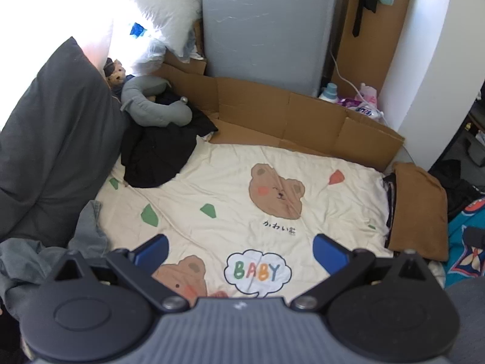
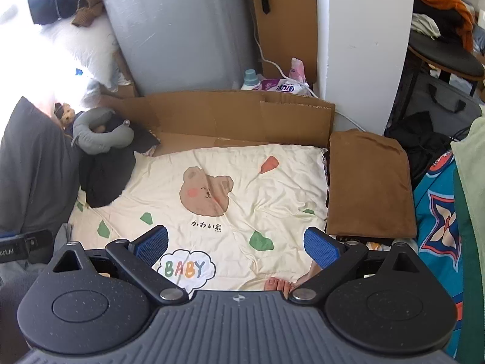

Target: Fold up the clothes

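Left gripper: hovering over the cream blanket with its blue-padded fingers spread wide apart, released and gripping nothing.
Right gripper: also hanging above the blanket, jaws standing fully apart, nothing between them.
Blanket: lying flat and lightly creased, printed with bear faces, green and orange shapes and a "BABY" cloud; bare in the middle.
Brown folded garment: sitting on top of a small stack at the right edge of the blanket, squared off and flat; in the left wrist view it is showing at the far right, with darker folded layers peeking out beneath it.
Black clothes: lying in a crumpled, unfolded heap at the back left corner of the blanket, touching the grey neck pillow; in the right wrist view the heap is sitting just below that pillow.
Grey garment: bunching loosely at the left edge of the blanket, near the left gripper's body.
Dark grey pillow: leaning along the left side.
Cardboard: standing as a low wall behind the blanket.
Teddy bear: sitting behind the neck pillow.
Bare toes: resting on the blanket just in front of the right gripper's body.
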`<act>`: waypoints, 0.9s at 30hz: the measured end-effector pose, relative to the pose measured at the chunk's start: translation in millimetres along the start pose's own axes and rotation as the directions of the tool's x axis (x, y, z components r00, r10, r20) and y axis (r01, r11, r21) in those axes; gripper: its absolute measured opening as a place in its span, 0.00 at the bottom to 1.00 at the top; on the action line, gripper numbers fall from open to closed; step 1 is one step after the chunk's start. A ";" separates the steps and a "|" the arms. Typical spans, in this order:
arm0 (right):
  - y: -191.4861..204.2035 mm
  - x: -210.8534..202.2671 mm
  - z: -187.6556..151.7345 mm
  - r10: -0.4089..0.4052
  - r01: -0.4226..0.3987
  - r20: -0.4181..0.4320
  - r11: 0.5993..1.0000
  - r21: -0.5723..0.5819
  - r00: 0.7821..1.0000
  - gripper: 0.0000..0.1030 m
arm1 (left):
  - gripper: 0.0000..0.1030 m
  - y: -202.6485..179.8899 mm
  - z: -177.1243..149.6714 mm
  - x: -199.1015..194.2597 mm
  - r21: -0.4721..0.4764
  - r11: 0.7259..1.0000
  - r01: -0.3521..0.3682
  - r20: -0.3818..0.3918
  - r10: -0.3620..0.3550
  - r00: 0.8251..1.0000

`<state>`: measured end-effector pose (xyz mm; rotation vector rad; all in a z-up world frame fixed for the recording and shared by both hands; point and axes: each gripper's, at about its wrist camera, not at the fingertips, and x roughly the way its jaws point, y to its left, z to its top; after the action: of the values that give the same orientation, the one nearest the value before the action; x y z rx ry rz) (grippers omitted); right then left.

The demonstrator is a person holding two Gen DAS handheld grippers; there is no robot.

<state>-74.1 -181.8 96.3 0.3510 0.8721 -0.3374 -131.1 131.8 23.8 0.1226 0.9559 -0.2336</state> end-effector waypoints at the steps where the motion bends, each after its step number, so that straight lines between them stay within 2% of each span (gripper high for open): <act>1: 1.2 -0.6 -0.8 -0.002 0.002 0.000 1.000 0.000 1.000 0.96 | 0.99 -0.6 -0.8 -0.1 -0.001 1.000 0.000 -0.007 0.000 1.000; 5: 3.5 -0.7 -2.2 0.008 -0.008 -0.011 1.000 0.008 1.000 0.96 | 0.99 -8.2 -4.4 -1.4 0.017 1.000 0.011 -0.014 -0.011 1.000; 12: 7.4 0.1 -3.9 0.022 -0.022 -0.031 1.000 -0.007 0.999 0.96 | 0.99 -35.2 -8.4 -3.3 0.087 0.996 -0.010 -0.001 0.010 1.000; 19: 7.5 2.6 -1.7 0.031 -0.032 -0.036 0.999 -0.025 0.999 0.96 | 0.99 -40.7 -3.9 5.5 0.066 0.997 0.029 -0.033 -0.027 0.999; 23: 17.2 3.9 -1.5 0.009 -0.011 -0.028 0.997 -0.072 1.000 0.96 | 0.99 -38.5 0.6 9.9 0.058 0.998 0.037 -0.046 -0.035 0.998; 27: 19.7 8.8 1.8 0.018 -0.021 -0.052 0.998 -0.066 0.999 0.96 | 0.99 -40.3 1.0 11.5 0.074 0.997 0.020 -0.060 -0.015 0.998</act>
<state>-59.3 -166.3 93.5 0.3073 0.9271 -0.2815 -134.1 91.0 14.9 0.1908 1.0081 -0.2832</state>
